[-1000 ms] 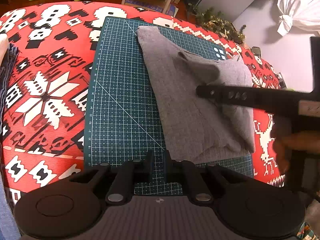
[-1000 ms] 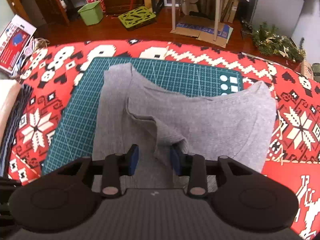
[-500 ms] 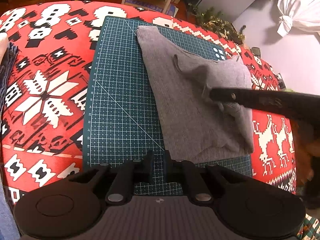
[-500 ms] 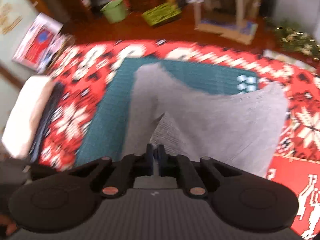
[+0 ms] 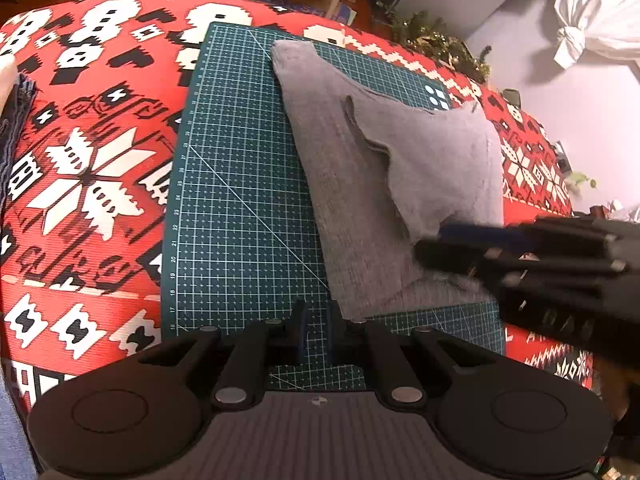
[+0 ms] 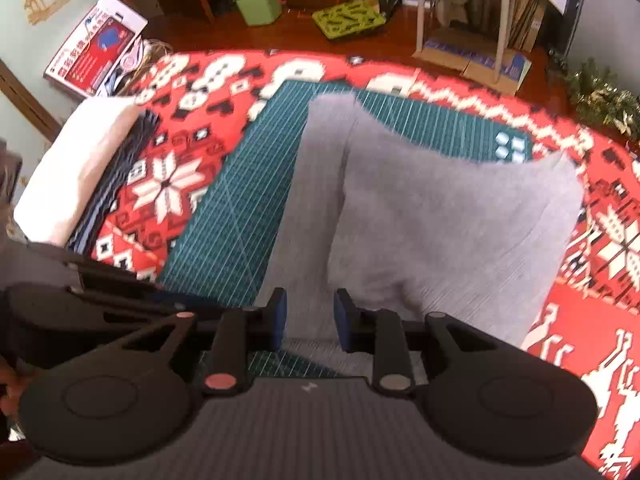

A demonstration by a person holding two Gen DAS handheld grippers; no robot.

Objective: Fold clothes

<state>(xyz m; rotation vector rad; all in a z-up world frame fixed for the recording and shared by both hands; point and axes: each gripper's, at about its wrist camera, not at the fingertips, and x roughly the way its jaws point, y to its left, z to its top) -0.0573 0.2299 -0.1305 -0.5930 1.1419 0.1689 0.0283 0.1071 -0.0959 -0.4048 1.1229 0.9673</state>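
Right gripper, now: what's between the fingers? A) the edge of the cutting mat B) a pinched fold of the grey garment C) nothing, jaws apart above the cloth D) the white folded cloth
C: in the right wrist view the right gripper has its blue pads standing apart with a clear gap, and the grey garment lies below on the green cutting mat, unpinched.

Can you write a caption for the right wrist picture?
Open right gripper above a partly folded grey knit garment on a green cutting mat.
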